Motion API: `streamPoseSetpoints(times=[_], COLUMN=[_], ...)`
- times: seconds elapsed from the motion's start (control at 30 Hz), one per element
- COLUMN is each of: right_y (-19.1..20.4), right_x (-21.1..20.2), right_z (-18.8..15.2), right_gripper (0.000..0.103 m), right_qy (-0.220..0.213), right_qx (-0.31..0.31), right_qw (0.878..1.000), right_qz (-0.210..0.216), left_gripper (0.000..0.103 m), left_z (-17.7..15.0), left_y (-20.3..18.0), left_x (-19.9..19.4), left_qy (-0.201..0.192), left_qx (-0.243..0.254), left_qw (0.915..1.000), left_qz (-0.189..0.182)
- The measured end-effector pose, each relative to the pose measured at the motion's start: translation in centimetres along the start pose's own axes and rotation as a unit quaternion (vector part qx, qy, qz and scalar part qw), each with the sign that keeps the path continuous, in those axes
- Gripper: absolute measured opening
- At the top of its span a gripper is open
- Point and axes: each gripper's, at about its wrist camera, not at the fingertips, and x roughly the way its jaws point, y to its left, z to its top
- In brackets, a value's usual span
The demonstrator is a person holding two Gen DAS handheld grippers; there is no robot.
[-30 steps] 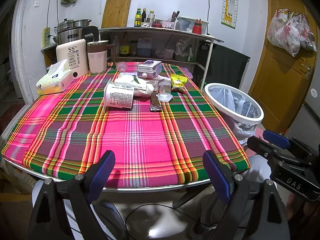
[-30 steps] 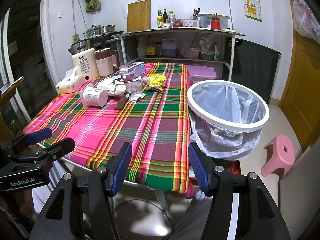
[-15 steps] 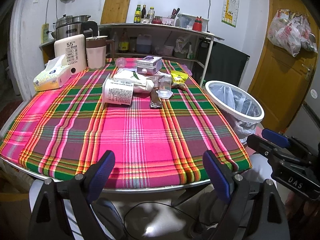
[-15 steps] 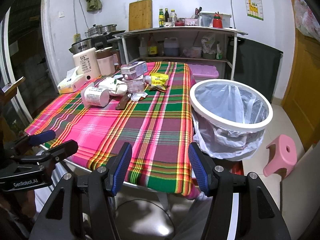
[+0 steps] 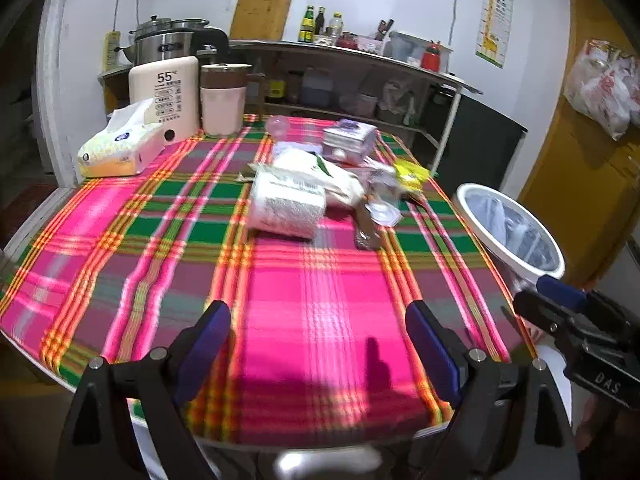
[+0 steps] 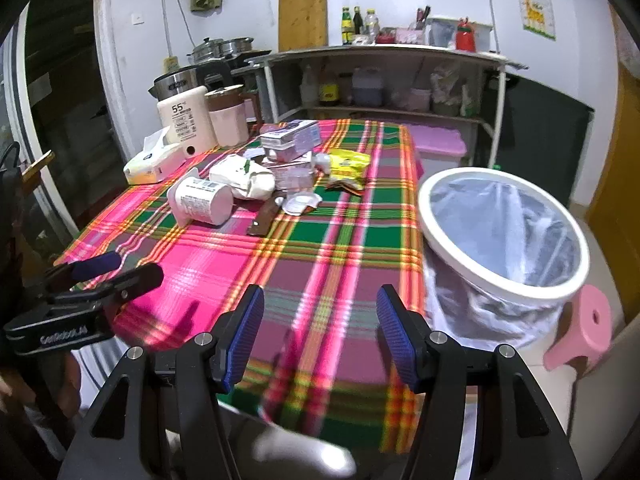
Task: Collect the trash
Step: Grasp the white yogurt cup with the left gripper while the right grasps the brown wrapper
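Trash lies in a pile at the far middle of the plaid table (image 5: 312, 304): a tipped white cup (image 5: 286, 210) (image 6: 202, 200), a crumpled white wrapper (image 5: 320, 172) (image 6: 244, 176), a brown wrapper (image 5: 366, 232) (image 6: 264, 220), a peeled lid (image 6: 300, 202), a yellow packet (image 5: 410, 172) (image 6: 348, 162). A white bin (image 5: 512, 228) (image 6: 504, 232) lined with a bag stands off the table's right side. My left gripper (image 5: 318, 344) is open over the near edge, holding nothing. My right gripper (image 6: 320, 336) is open near the front right corner, holding nothing.
At the back left stand a tissue pack (image 5: 118, 148), a white appliance marked 55 (image 5: 168, 96) and a pink jug (image 5: 222, 100). A purple box (image 5: 350, 140) sits behind the pile. A pink stool (image 6: 584, 328) is beside the bin. Shelves (image 6: 384, 80) line the far wall.
Both grippers have moved forward over the table's near edge, toward the trash pile. Both stay open. Nothing on the table has moved.
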Motion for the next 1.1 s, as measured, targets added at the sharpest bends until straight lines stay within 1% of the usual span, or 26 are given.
streamPoseSetpoints(times=[0.07,0.2,0.4,0.5,0.6,0.63,0.67,0.7,0.73,0.77,0.87,1.1], right_y=[0.2,0.7,0.9,0.7,0.5,0.4,0.4,0.4,0.4,0.4,0.7,2.1], right_x=[0.8,1.8,3.4,4.2,5.1,5.4,5.7,6.0,6.3,6.5,7.3,9.2], right_z=[0.6,1.6,2.6,3.0,3.4,3.6,3.7,3.8,4.0,4.1,4.6,5.7], right_gripper=[0.059,0.059,0.059,0.059,0.059,0.059,0.059,0.059,0.059,0.059,0.059,0.059], right_qy=[0.005,0.005,0.013,0.018,0.025,0.027,0.028,0.030,0.031,0.033,0.037,0.056], right_qx=[0.000,-0.008,-0.012,-0.009,-0.007,-0.006,-0.006,-0.005,-0.006,-0.006,-0.007,-0.009], right_qw=[1.000,1.000,1.000,1.000,1.000,1.000,1.000,1.000,0.999,0.999,0.999,0.998], right_qz=[0.006,0.008,0.008,0.008,0.006,0.007,0.007,0.007,0.007,0.008,0.010,0.024], left_gripper=[0.091,0.091,0.091,0.090,0.085,0.081,0.074,0.070,0.063,0.063,0.063,0.063], left_z=[0.8,2.4,4.5,5.1,5.6,5.6,5.7,5.8,5.8,5.9,6.0,5.8], left_y=[0.6,1.5,1.7,1.5,1.3,1.3,1.2,1.3,1.4,1.6,2.1,3.8], left_x=[0.6,1.8,4.0,5.3,6.9,7.4,8.0,8.3,8.6,8.8,8.6,7.3], left_qy=[-0.004,-0.011,-0.010,-0.002,0.012,0.017,0.024,0.028,0.032,0.035,0.028,0.013], left_qx=[-0.001,-0.003,0.007,0.015,0.026,0.030,0.035,0.037,0.036,0.032,0.024,0.006], left_qw=[0.9999,0.9998,0.9999,0.9998,0.9995,0.9993,0.9989,0.9987,0.9987,0.9987,0.9992,0.9998], left_qz=[0.010,0.015,0.011,0.009,0.012,0.014,0.018,0.020,0.019,0.017,0.013,0.017])
